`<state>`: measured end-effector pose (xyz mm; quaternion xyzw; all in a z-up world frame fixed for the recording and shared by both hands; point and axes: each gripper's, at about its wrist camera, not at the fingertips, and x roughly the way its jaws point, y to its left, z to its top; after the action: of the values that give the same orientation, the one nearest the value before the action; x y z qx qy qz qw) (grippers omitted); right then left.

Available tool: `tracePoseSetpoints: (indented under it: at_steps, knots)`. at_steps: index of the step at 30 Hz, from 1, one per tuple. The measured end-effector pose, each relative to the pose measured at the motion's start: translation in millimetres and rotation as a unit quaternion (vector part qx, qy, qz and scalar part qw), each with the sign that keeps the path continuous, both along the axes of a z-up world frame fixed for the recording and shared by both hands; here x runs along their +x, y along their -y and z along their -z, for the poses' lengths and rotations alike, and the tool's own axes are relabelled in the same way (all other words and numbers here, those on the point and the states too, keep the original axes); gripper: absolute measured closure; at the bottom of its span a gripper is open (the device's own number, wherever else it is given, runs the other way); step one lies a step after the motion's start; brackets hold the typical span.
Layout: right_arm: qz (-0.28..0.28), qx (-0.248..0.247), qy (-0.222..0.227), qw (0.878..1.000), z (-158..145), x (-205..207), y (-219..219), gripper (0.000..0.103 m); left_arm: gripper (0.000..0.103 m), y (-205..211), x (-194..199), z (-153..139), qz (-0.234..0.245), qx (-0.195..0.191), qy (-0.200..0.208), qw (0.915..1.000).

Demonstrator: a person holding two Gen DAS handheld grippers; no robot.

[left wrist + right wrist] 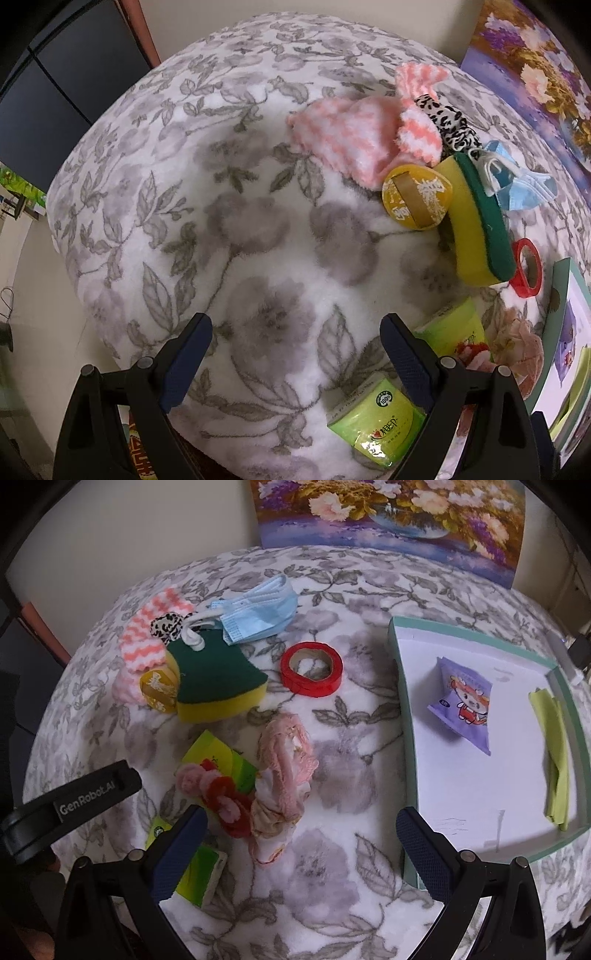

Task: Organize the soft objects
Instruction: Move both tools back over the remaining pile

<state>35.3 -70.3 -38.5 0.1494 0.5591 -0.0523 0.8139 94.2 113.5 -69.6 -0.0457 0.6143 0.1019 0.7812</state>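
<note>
**Both grippers poised open above a cluttered floral blanket: hazards and pose**

Grey-and-white floral fleece blanket (332, 904): plush and uneven; likely to snag a descending fingertip or to lift together with any item pinched on it.

Shallow teal-rimmed white tray (397, 709), right of the clutter: probable collecting place, already holding a purple printed snack packet (461, 701) and a folded lime-green cloth (556, 760); risk of a dropped item catching on the raised rim.

Yellow sponge with dark green scouring face (218, 679): overlapped by the ear loops of a pale blue pleated face mask (258, 613); danger of dragging one along with the other.

Pink-and-white striped fluffy cloth (343, 140), leopard-print fabric band (448, 122) and round yellow puff with tan strap (417, 201): packed touching; hard to separate in a single pinch.

Bundle of pink yarn and printed fabric (284, 775), touching pink-and-red chenille flowers (221, 797) lying on green tissue packs (218, 757): loose strands prone to slipping from a shallow grip.

Red roll of tape (311, 668): rigid, arguably not among the soft things; risk of mis-sorting.

Left gripper (295, 362): tilted steeply downward, jaws wide apart, nothing between them but blanket, green packs just beside the right-hand finger.

Right gripper (301, 853): likewise steeply downward, jaws spread and empty, fabric bundle just ahead between the fingers.
</note>
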Motion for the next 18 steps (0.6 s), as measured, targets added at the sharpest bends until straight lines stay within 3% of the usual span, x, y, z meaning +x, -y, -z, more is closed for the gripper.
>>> tracePoseSetpoints:
  at_steps: [10,18]
  knots:
    - [0.013,0.059,-0.011,0.998,10,7,15,0.001,0.010,-7,1,9,0.004,-0.034,-0.020,0.9992]
    - [0.002,0.082,-0.010,0.997,15,7,13,0.022,0.010,3,-7,12,0.006,-0.040,-0.029,0.9988]
